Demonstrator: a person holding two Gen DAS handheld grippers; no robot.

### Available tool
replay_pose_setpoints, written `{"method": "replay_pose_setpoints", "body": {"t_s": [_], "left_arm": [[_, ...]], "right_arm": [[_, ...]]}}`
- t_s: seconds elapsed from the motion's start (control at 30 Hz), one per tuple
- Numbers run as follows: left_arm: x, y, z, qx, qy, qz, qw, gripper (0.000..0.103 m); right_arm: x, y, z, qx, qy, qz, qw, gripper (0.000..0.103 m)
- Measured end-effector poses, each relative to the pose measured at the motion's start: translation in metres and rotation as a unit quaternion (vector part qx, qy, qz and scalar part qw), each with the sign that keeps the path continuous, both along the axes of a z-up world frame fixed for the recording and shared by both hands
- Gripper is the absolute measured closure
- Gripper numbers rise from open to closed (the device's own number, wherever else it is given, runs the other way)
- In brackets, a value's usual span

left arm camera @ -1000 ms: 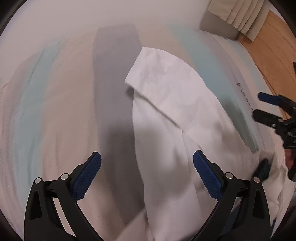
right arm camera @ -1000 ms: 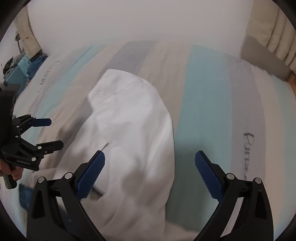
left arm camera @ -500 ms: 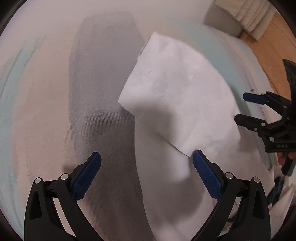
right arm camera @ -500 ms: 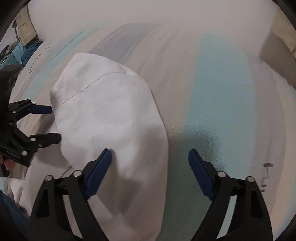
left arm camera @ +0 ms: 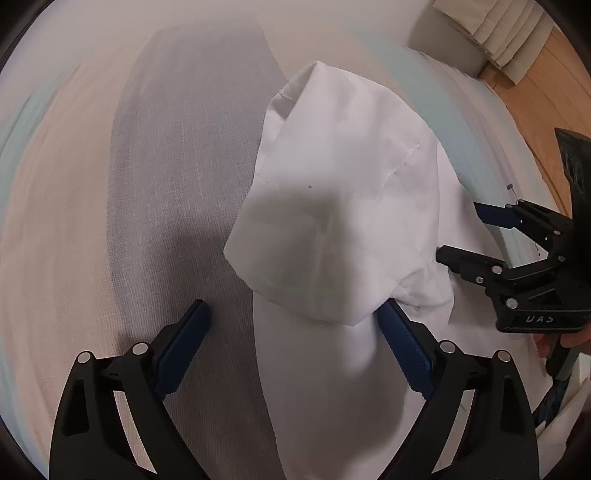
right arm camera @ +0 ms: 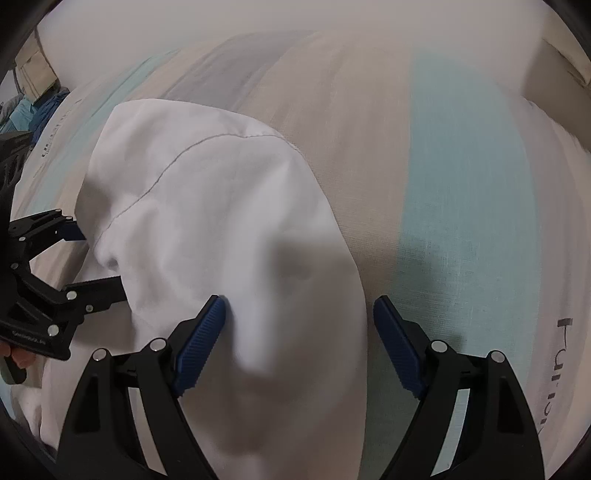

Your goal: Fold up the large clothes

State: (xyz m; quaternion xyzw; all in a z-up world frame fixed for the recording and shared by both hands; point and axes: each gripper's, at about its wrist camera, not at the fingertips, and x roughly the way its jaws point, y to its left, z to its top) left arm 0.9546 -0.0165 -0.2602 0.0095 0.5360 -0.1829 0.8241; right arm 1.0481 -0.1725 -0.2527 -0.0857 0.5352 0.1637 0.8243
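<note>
Two views show one white garment [left arm camera: 343, 229] lying on a striped bedcover [left arm camera: 177, 192], its upper part doubled over so that a seamed flap sits on the layer beneath. We hold both grippers wide open, gripping nothing. Our left gripper [left arm camera: 293, 334] straddles the near edge of the flap: its right pad [left arm camera: 402, 343] sits against or just under the cloth, its left pad [left arm camera: 181, 343] over bare grey stripe. Our right gripper [right arm camera: 301, 328] straddles the opposite edge; its left pad [right arm camera: 201, 339] lies over the cloth, and its right pad [right arm camera: 397, 339] lies just beside the edge, over a teal stripe. Each gripper appears at the side of the other's view, close to the garment.

We judge the step in hand to be a reach for a fresh grip between folds. The next move calls for each gripper to close on one edge of the flap, taking the intended layers only, and for both to lift together so the cloth stays taut and square. More white fabric bunches at the near side. Beyond the bed lie a wood floor [left arm camera: 546, 92] and pale curtains [left arm camera: 498, 33].
</note>
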Motion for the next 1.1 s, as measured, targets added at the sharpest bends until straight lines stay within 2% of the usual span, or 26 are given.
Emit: {"method": "replay_pose_setpoints", "body": {"t_s": [0.3, 0.4, 0.57, 0.63, 0.67, 0.73, 0.8, 0.93, 1.1], "left_arm": [[0.016, -0.006, -0.001, 0.014, -0.015, -0.007, 0.9998, 0.015], [0.016, -0.008, -0.002, 0.020, -0.023, -0.011, 0.9995, 0.019], [0.012, -0.009, 0.000, 0.017, -0.039, -0.018, 0.9989, 0.040], [0.009, -0.008, 0.003, 0.025, -0.047, -0.023, 0.9983, 0.055], [0.008, -0.013, 0.005, 0.023, -0.050, -0.026, 0.9982, 0.060], [0.006, -0.020, 0.009, 0.023, -0.055, -0.030, 0.9978, 0.077], [0.004, -0.026, 0.013, 0.025, -0.062, -0.033, 0.9972, 0.082], [0.000, -0.023, 0.025, 0.024, -0.066, -0.028, 0.9971, 0.085], [-0.020, -0.018, 0.052, 0.024, -0.094, -0.020, 0.9951, 0.088]], "right_arm": [[0.002, 0.007, -0.009, -0.015, -0.013, -0.031, 0.999, 0.019], [0.006, 0.005, -0.012, -0.006, -0.008, -0.035, 0.999, 0.020], [0.009, 0.004, -0.014, 0.016, 0.014, -0.030, 0.999, 0.040], [0.014, 0.006, -0.009, 0.009, 0.017, -0.020, 1.000, 0.056], [0.014, 0.007, -0.007, 0.008, 0.019, -0.015, 1.000, 0.061], [0.013, 0.013, -0.004, 0.006, 0.020, -0.007, 1.000, 0.080], [0.010, 0.017, 0.000, 0.004, 0.021, 0.000, 1.000, 0.092], [0.000, 0.017, 0.014, 0.003, 0.015, 0.004, 1.000, 0.096], [-0.018, 0.023, 0.042, -0.007, -0.022, 0.013, 1.000, 0.096]]}}
